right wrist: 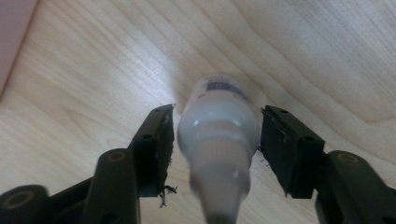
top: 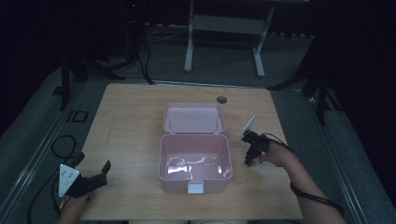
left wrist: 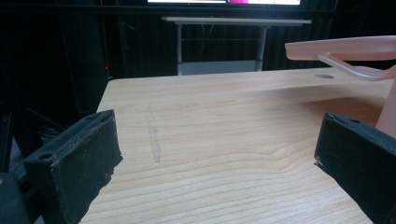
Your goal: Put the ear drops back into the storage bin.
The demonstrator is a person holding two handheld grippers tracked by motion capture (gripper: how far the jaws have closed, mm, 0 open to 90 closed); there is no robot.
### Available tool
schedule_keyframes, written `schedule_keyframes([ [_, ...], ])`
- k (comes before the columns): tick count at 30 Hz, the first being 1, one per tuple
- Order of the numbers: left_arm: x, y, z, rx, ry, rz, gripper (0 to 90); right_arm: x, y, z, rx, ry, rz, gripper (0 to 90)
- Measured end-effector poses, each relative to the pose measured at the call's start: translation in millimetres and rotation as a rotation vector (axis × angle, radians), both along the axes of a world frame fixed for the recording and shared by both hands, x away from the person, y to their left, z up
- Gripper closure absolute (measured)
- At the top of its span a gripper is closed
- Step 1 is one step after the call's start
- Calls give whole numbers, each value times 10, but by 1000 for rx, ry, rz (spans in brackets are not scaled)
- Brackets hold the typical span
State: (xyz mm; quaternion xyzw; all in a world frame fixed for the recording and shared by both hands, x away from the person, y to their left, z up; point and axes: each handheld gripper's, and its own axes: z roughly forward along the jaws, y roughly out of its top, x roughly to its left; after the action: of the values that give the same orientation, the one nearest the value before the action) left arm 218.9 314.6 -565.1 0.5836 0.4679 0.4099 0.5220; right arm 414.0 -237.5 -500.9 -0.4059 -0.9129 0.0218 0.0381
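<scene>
The step in hand looks like the pickup of a small white bottle (right wrist: 219,126), which lies on the wooden surface (top: 126,116) at centre right of the high view, just right of the open pink box (top: 195,186). The right claw (right wrist: 215,140) brackets it — jaws narrowed, slim gaps either side, so apparently no grip yet. Next: squeeze, lift, carry over the box. The left claw (top: 95,175) idles wide open, lower left. The bottle's label is unreadable — its tip blurred.
</scene>
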Motion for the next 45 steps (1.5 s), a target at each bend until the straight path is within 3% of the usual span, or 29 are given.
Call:
schedule_keyframes([
  [6, 0, 0, 0, 0, 0, -1, 4, 23, 22, -31, -4, 4, -2, 537],
  [7, 0, -1, 0, 1, 0, 0, 4, 19, 36, -35, -6, 5, 16, 580],
  [13, 0, 0, 0, 1, 0, -1, 4, -2, 63, -24, -34, 1, 56, 596],
  [15, 2, -1, 0, -1, 1, 0, 4, -39, 69, 5, -57, -20, 119, 596],
  [18, 2, -1, 1, -1, 1, 1, 4, -58, 60, 34, -56, -32, 145, 596],
  [35, 2, -4, 1, 2, 1, 2, 4, -337, -28, 211, -75, -109, 473, 597],
  [45, 4, -4, 1, 0, 2, 3, 4, -510, -41, 264, -60, -109, 619, 596],
])
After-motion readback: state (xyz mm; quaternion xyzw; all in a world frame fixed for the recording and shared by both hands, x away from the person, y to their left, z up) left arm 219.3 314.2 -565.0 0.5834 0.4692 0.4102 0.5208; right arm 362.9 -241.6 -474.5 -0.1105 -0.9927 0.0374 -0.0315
